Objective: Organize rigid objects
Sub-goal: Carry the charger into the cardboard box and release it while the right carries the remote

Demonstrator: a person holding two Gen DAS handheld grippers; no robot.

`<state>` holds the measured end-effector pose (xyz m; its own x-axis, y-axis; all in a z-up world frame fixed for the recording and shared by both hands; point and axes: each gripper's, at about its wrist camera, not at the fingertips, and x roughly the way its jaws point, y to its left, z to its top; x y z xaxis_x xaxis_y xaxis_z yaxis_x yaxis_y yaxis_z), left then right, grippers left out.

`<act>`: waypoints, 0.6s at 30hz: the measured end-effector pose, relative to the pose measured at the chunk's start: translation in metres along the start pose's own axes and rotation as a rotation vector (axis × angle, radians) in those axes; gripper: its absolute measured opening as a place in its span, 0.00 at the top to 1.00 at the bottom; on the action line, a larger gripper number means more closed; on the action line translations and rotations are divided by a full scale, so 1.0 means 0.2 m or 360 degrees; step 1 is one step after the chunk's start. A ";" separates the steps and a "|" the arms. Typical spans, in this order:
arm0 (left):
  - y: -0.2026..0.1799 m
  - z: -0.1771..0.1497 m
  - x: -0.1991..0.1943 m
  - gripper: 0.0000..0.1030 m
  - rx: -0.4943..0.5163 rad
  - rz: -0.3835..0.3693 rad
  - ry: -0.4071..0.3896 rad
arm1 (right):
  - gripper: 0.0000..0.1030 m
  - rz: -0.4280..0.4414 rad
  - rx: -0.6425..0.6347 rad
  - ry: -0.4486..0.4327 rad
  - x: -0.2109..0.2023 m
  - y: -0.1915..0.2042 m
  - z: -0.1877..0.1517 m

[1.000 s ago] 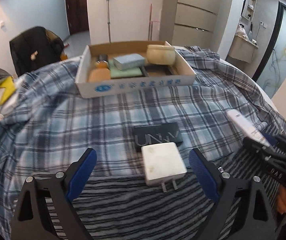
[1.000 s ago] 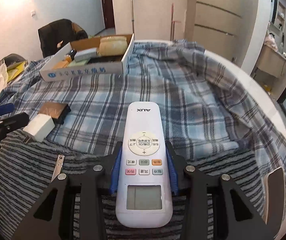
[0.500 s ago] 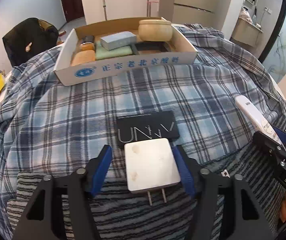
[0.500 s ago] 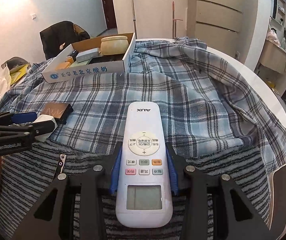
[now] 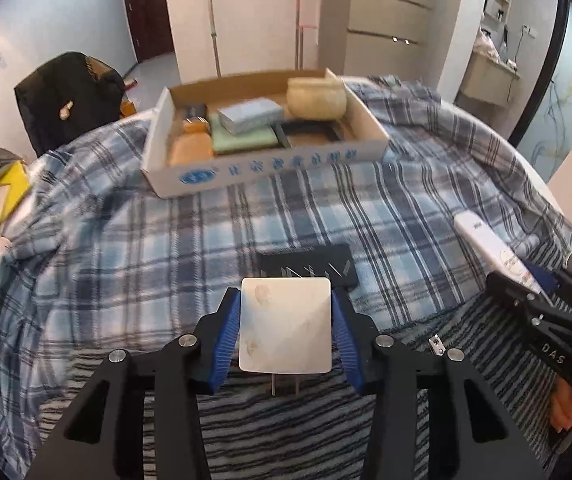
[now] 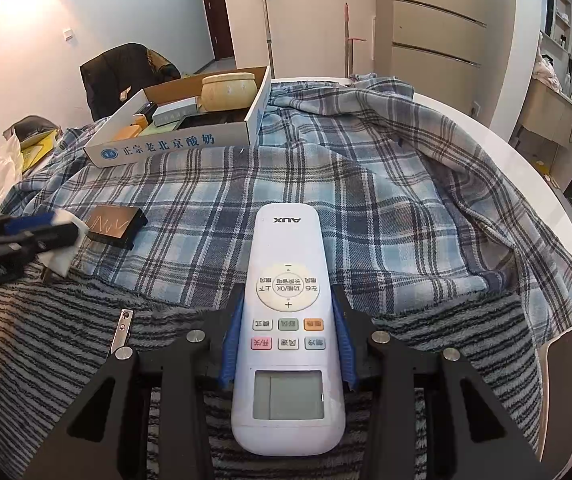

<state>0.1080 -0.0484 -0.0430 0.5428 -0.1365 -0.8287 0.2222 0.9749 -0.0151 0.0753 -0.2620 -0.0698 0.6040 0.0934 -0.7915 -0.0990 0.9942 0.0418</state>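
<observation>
I see a blue plaid cloth (image 6: 366, 200) spread over the round table, overlapping a grey striped fleece blanket (image 6: 53, 344) at the near edge, and at the far side a cardboard box (image 5: 269, 164) holding a cream round jar (image 5: 316, 96), a grey-blue box, a green pad and orange blocks. My right gripper (image 6: 288, 344) pinches a white AUX remote control (image 6: 288, 320) by its sides, above the striped blanket. My left gripper (image 5: 286, 328) squeezes a white plug adapter (image 5: 286, 326), prongs toward the camera, just in front of a black rectangular case (image 5: 306, 266) lying on the plaid.
</observation>
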 end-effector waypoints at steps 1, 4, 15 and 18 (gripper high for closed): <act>0.02 0.01 -0.02 0.55 -0.0004 0.0018 -0.0024 | 0.62 -0.0004 -0.0012 0.0000 0.00 0.01 0.00; 0.08 0.08 -0.05 0.55 -0.0070 0.0030 -0.0084 | 0.62 -0.0014 -0.0046 -0.0021 -0.01 0.03 0.00; 0.28 0.36 -0.05 0.55 -0.0202 0.0084 -0.0232 | 0.62 -0.0153 -0.0088 -0.0150 -0.18 -0.02 0.13; 0.30 0.45 -0.03 0.55 -0.0189 0.0123 -0.0267 | 0.62 -0.0168 -0.0103 -0.0186 -0.23 -0.01 0.23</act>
<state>0.1918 -0.0050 0.0116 0.6838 -0.0785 -0.7254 0.0833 0.9961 -0.0294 0.0840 -0.2653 -0.0045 0.7014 -0.0023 -0.7127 -0.0783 0.9937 -0.0803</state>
